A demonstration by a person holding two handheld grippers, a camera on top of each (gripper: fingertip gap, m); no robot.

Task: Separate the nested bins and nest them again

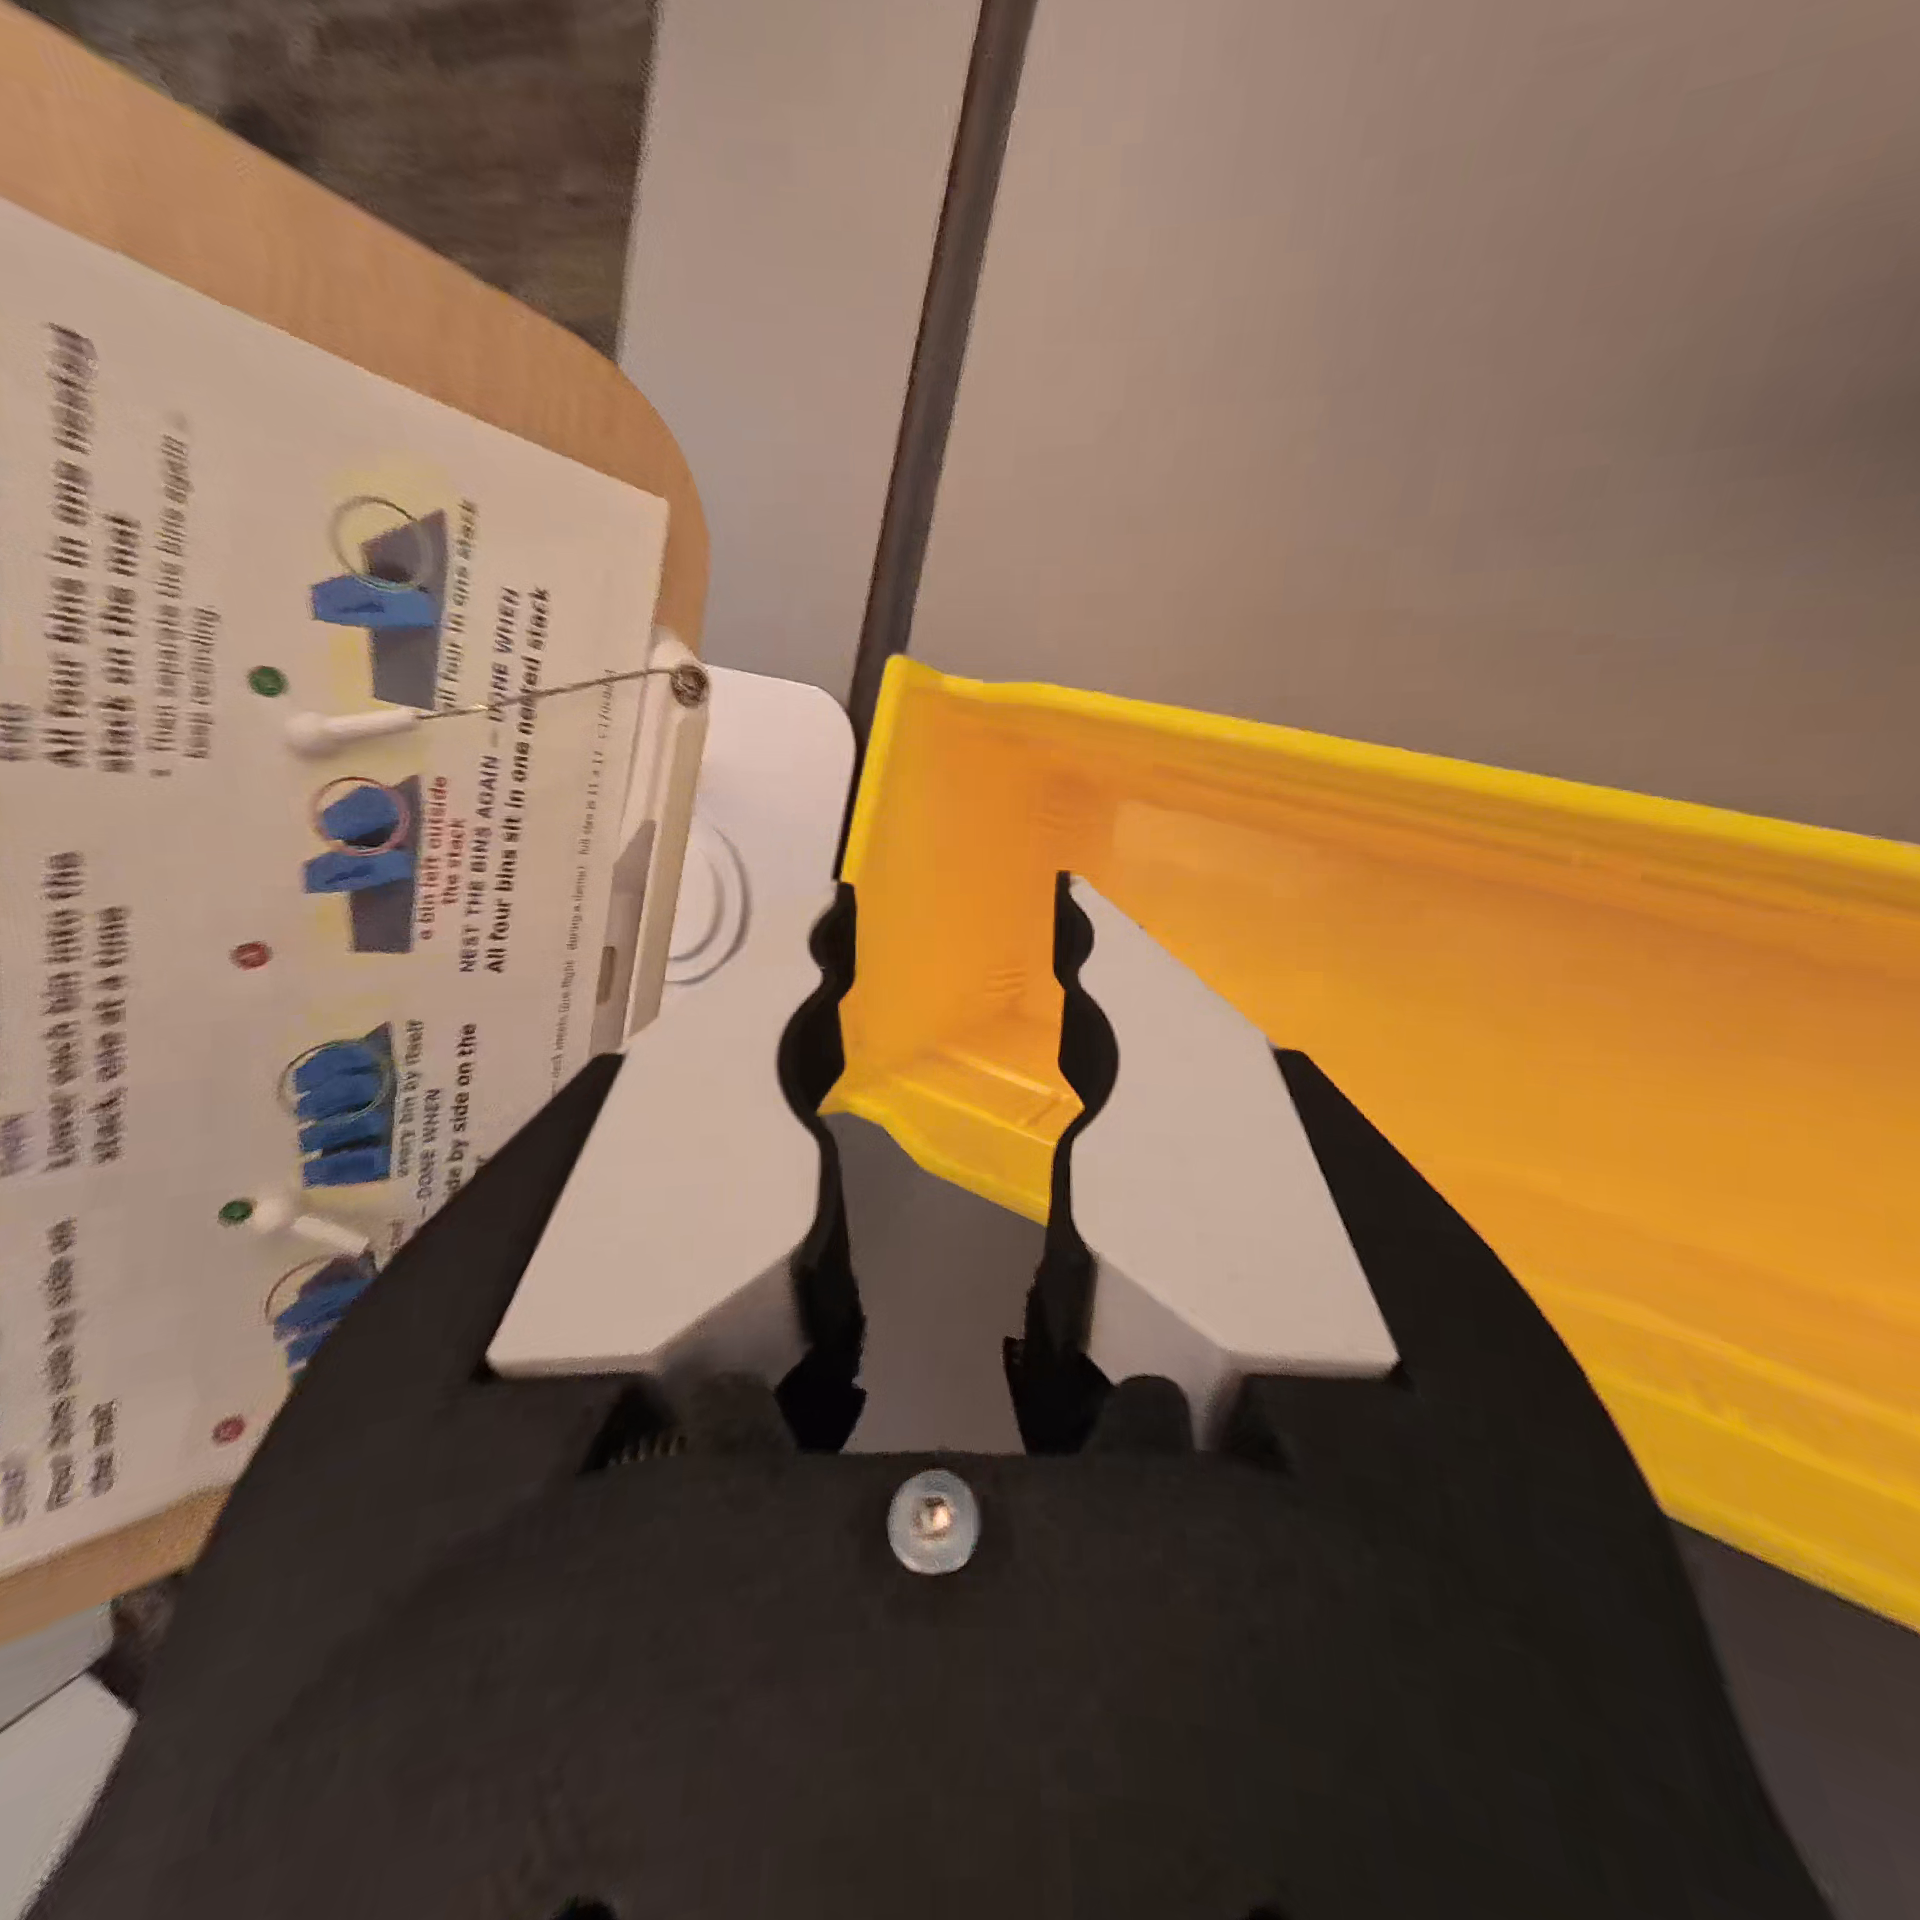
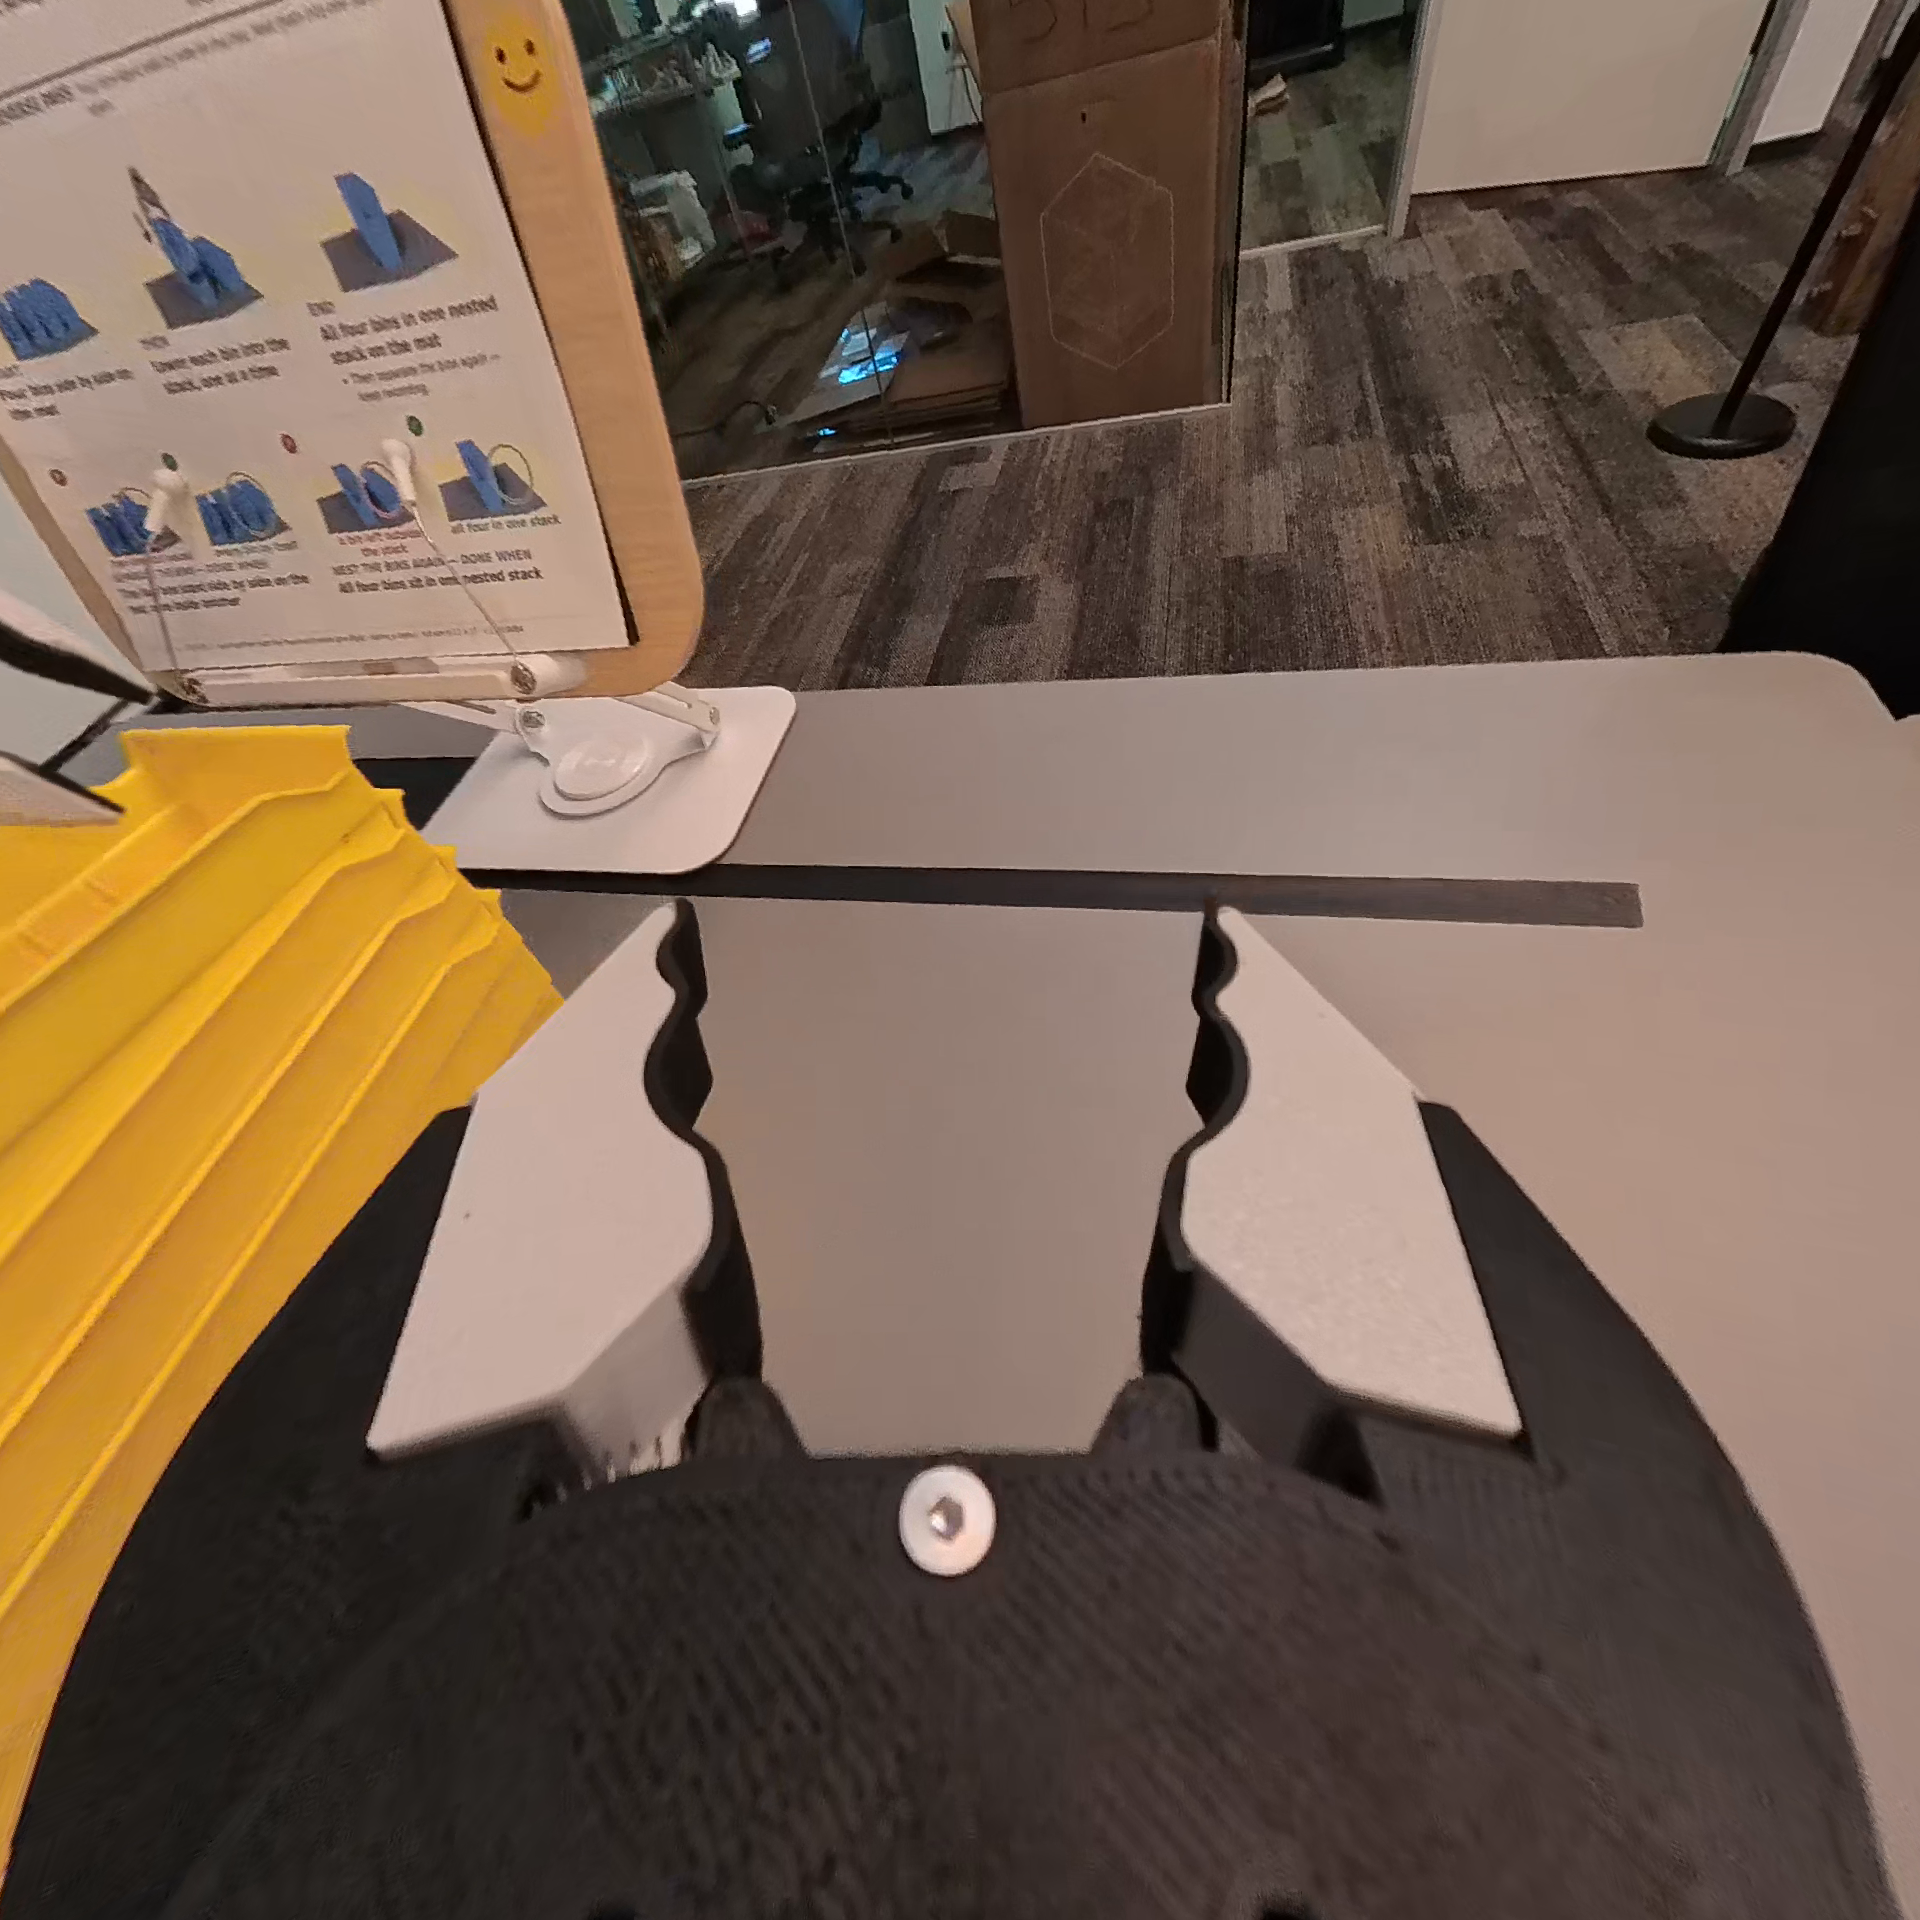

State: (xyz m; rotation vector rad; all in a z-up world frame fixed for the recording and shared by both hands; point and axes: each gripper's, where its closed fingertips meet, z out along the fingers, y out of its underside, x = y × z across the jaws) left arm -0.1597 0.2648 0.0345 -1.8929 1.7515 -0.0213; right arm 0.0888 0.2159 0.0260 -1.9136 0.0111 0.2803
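Note:
In the left wrist view a yellow bin (image 1: 1455,987) fills the right side, seen from its open inside. My left gripper (image 1: 951,894) is shut on the bin's end wall: one finger is outside it and the other is inside the bin. In the right wrist view a stack of several nested yellow bins (image 2: 208,1039) leans at the left edge, and the left gripper's fingers (image 2: 47,805) show at its top end. My right gripper (image 2: 945,935) is wide open and empty over the grey table (image 2: 1351,790), to the right of the stack.
An instruction sheet on a wooden board (image 2: 312,312) stands on a white stand base (image 2: 613,779) at the back left. A dark strip (image 2: 1143,894) crosses the table. Beyond the far table edge are carpet, a cardboard box (image 2: 1101,208) and a stanchion (image 2: 1725,416).

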